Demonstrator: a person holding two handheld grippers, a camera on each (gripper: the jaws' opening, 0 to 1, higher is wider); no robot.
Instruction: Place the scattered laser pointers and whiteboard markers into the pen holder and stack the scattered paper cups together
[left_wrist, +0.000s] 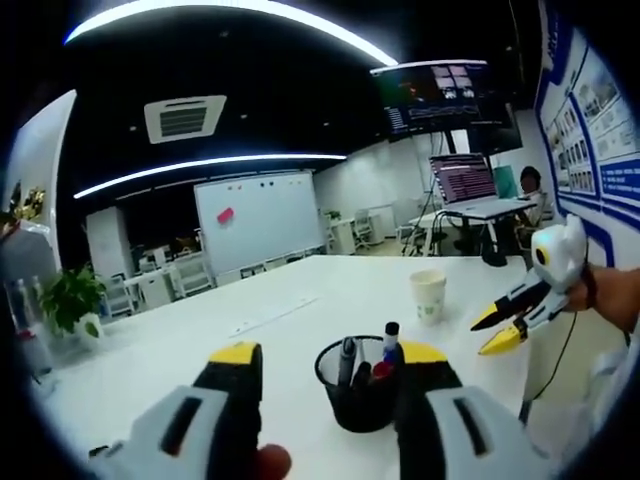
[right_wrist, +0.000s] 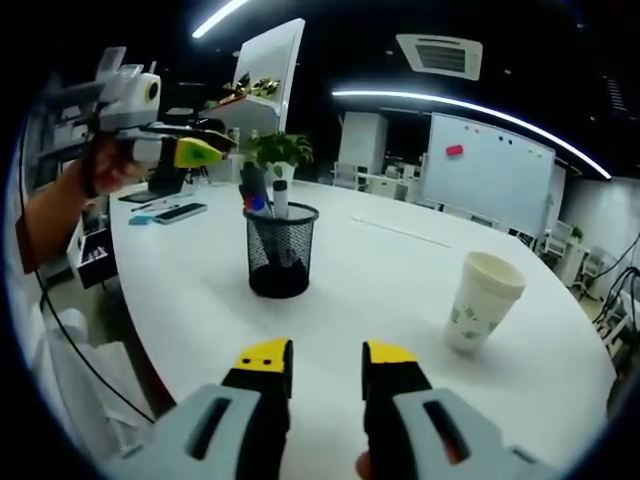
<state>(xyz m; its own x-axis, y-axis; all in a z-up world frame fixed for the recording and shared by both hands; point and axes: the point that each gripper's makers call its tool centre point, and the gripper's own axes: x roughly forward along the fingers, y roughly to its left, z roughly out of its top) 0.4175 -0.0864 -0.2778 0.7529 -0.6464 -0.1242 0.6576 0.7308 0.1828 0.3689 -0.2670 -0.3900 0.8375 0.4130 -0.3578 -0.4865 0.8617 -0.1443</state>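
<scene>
White tabletop (right_wrist: 380, 270) carries the black mesh pen holder (right_wrist: 281, 250), markers (right_wrist: 262, 190) already standing inside, and stacked paper cups (right_wrist: 483, 300) well apart from it. Left hand-held gripper (left_wrist: 325, 360) and right hand-held gripper (right_wrist: 327, 362) both stand parted and empty. Judgement: task appears nearly complete; withdraw steadily, avoiding the holder's rim.

Pen holder (left_wrist: 362, 392) with markers (left_wrist: 391, 338) between the left gripper (left_wrist: 329, 362) fingers, apparently untouched; paper cup (left_wrist: 428, 295) beyond.
</scene>
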